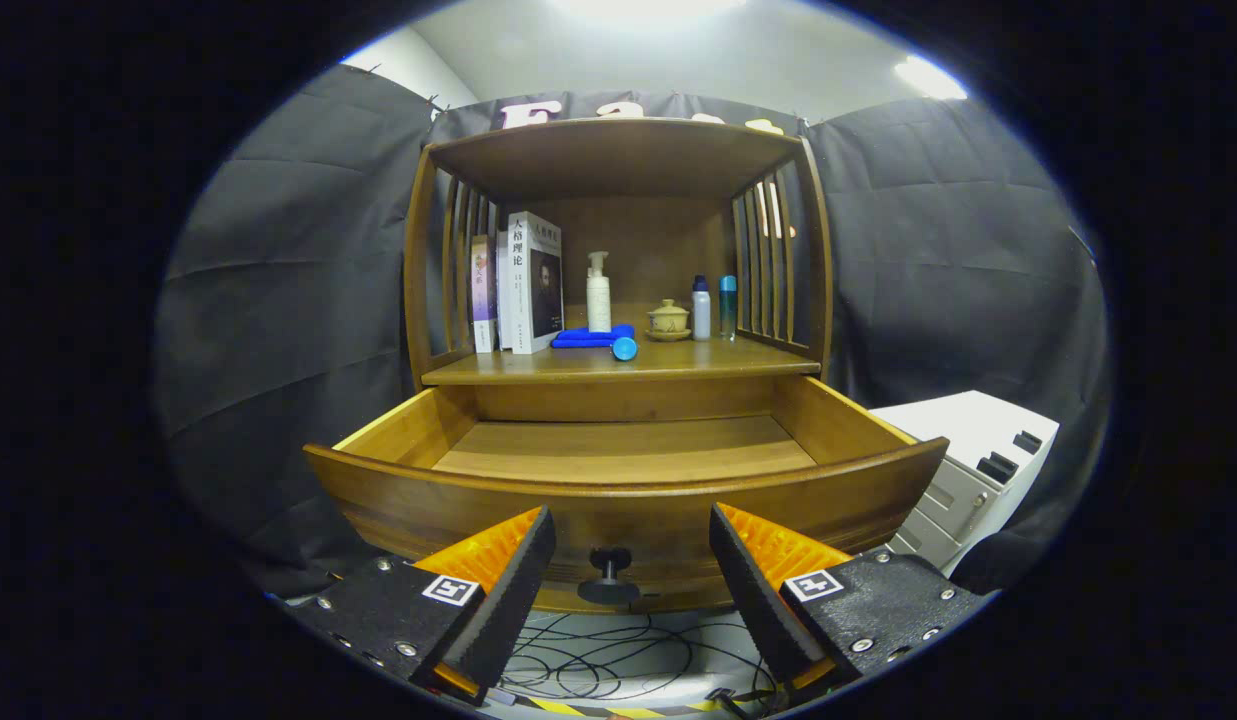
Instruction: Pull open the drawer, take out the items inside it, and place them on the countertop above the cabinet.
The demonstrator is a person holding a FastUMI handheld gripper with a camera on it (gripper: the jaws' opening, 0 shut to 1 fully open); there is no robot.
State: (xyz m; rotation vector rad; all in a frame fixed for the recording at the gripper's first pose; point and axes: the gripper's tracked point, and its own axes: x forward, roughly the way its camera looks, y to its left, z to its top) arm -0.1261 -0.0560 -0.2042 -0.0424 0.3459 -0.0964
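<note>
**Drawer pulled out, fingers spread either side of its knob**

Gripper (631, 560) fingers sit nearest the camera, spread wide and grasping nothing; the small dark round knob (608, 575) on the drawer front lies between them, apart from both.

Largest ahead is the brown wooden cabinet (618, 160), with slatted side walls and an open shelf space under its top board. Its wide wooden drawer (628, 495) stands pulled well out toward the fingers, the curved front rim just beyond them. The drawer floor that shows is bare wood; the near strip behind the front panel is hidden.

On the countertop (738, 360) above the drawer, from left: upright books (523, 285) against the left slats, a folded blue cloth (588, 338) with a white pump bottle (599, 292) behind it, a small blue round object (625, 348) near the front edge, a tan lidded ceramic cup on a saucer (668, 320), a white bottle with a dark cap (701, 308) and a teal tube-shaped bottle (727, 306). Bare wood remains along the front edge, right of the blue round object.

A white set of drawers (978, 450) stands beside the cabinet's right; dark cables (598, 665) lie on the floor beneath the fingers.
</note>
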